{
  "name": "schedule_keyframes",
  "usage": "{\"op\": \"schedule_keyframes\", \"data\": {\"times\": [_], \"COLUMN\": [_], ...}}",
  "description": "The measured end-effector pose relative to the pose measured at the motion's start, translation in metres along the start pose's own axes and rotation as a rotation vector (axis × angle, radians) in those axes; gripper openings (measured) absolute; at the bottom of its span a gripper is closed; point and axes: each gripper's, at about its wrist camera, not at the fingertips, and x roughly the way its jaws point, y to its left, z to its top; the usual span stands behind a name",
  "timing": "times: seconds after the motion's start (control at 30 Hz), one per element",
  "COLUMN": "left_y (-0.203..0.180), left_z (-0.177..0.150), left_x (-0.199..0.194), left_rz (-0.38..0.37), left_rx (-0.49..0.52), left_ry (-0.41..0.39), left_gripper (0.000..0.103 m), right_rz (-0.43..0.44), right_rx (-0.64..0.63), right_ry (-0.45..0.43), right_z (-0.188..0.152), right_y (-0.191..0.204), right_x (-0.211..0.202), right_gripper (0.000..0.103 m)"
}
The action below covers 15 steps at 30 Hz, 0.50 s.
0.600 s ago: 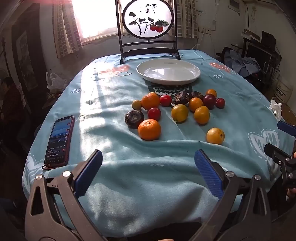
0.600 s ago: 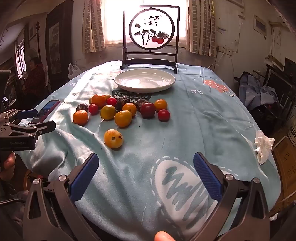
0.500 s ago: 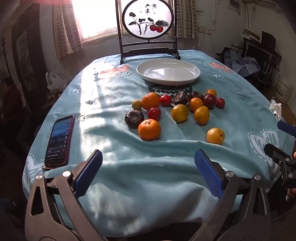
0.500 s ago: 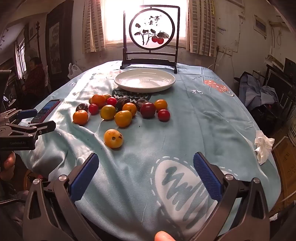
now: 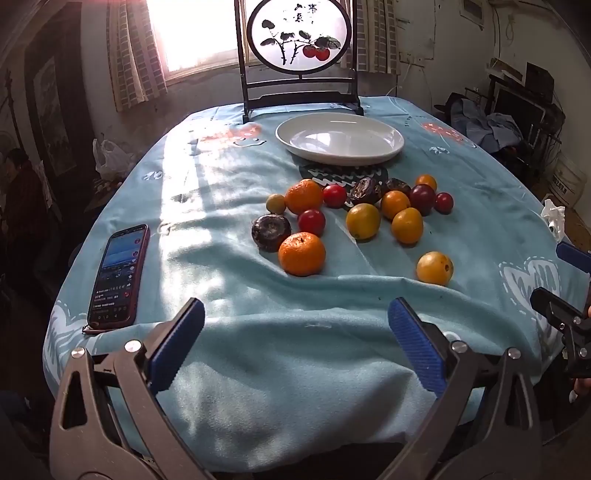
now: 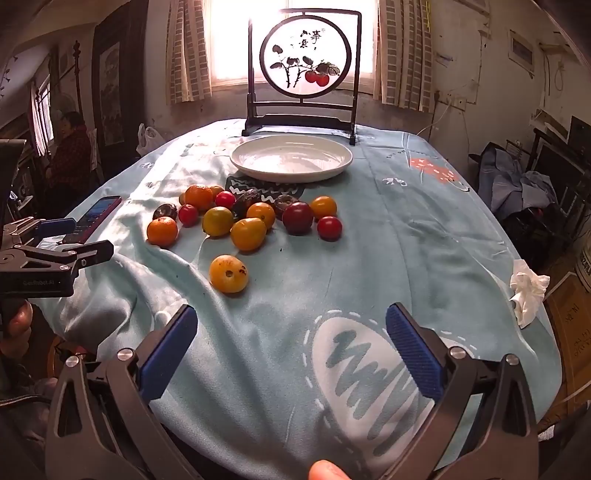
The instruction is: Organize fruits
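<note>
Presently, findings relative to the white plate (image 5: 339, 138):
Plate: bare, at the far side of the blue tablecloth (image 5: 258, 354), in front of a painted screen (image 5: 299, 35).
Fruits: cluster (image 5: 354, 210) on the cloth just in front of the plate, none on it.
Lone yellow fruit (image 6: 228, 273): nearer than the cluster, well apart from the plate.
Phone (image 5: 117, 275): far left of the plate.
Left gripper (image 5: 295, 341): jaws spread wide, holding nothing, at the near cloth edge.
Right gripper (image 6: 291, 341): jaws spread wide, holding nothing, over the near cloth.
</note>
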Motion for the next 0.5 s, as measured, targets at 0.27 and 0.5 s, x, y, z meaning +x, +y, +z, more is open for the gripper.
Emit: {"op": "schedule_keyframes", "data": {"times": [0.27, 0.5], "left_y": [-0.0001, 0.0001], "left_z": [-0.0004, 0.0002], "left_x": [0.0005, 0.0012], "left_rz": [0.002, 0.002], "left_rx": [0.000, 0.001], "left_ry": [0.001, 0.004], "left_gripper": [0.101, 0.101], "right_rz": [0.000, 0.001], "right_rx": [0.000, 0.000], "right_ry": [0.000, 0.000], "right_z": [-0.0002, 0.0000], "right_y": [0.0006, 0.0004], "right_x": [0.0003, -0.0017], "right_gripper": [0.102, 0.102]}}
